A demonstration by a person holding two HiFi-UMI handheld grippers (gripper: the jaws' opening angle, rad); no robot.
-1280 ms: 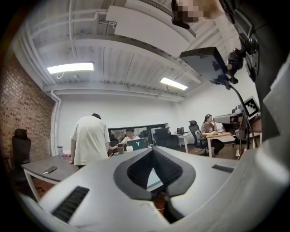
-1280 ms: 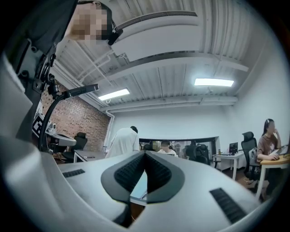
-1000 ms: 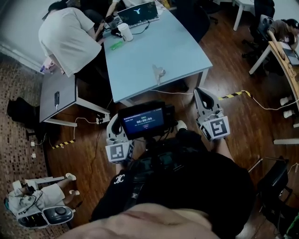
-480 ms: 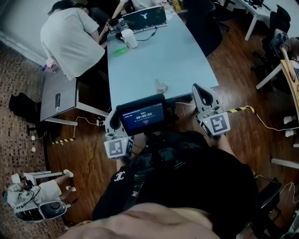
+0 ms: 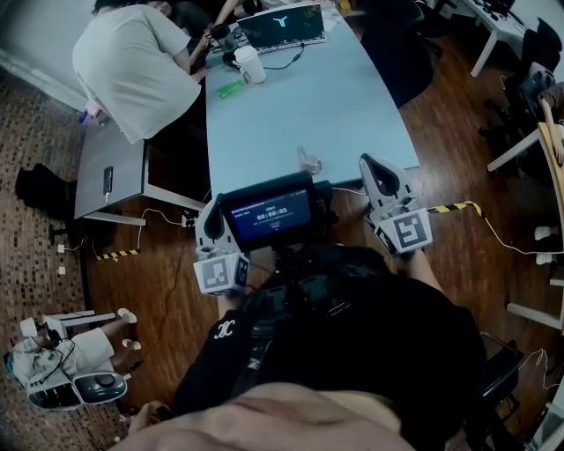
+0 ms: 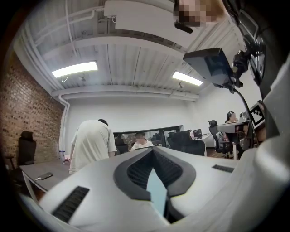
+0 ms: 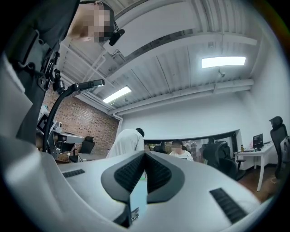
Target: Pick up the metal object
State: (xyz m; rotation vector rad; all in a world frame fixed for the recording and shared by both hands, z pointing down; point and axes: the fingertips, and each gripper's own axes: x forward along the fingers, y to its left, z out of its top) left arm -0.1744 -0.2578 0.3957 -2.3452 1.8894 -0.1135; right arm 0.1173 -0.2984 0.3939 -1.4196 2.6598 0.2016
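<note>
A small shiny metal object [image 5: 306, 161] lies near the front edge of the light-blue table [image 5: 335, 106] in the head view. My left gripper [image 5: 211, 205] is held below the table's front left corner, its fingers together with nothing between them. My right gripper [image 5: 369, 162] sits at the table's front right edge, to the right of the metal object and apart from it, also shut and empty. In the left gripper view the left gripper [image 6: 152, 149] points level over the tabletop. In the right gripper view the right gripper [image 7: 145, 154] does the same.
A person in a white shirt [image 5: 132, 62] bends over the table's far left. A laptop [image 5: 280, 25], a white cup [image 5: 251, 63] and a green item [image 5: 231, 87] stand at the far end. A grey side table [image 5: 110, 176] is at left; a small screen [image 5: 269, 216] hangs between my grippers.
The table and the metal object have come closer to me in the head view. Both grippers now sit nearer the table's front edge, still shut.
</note>
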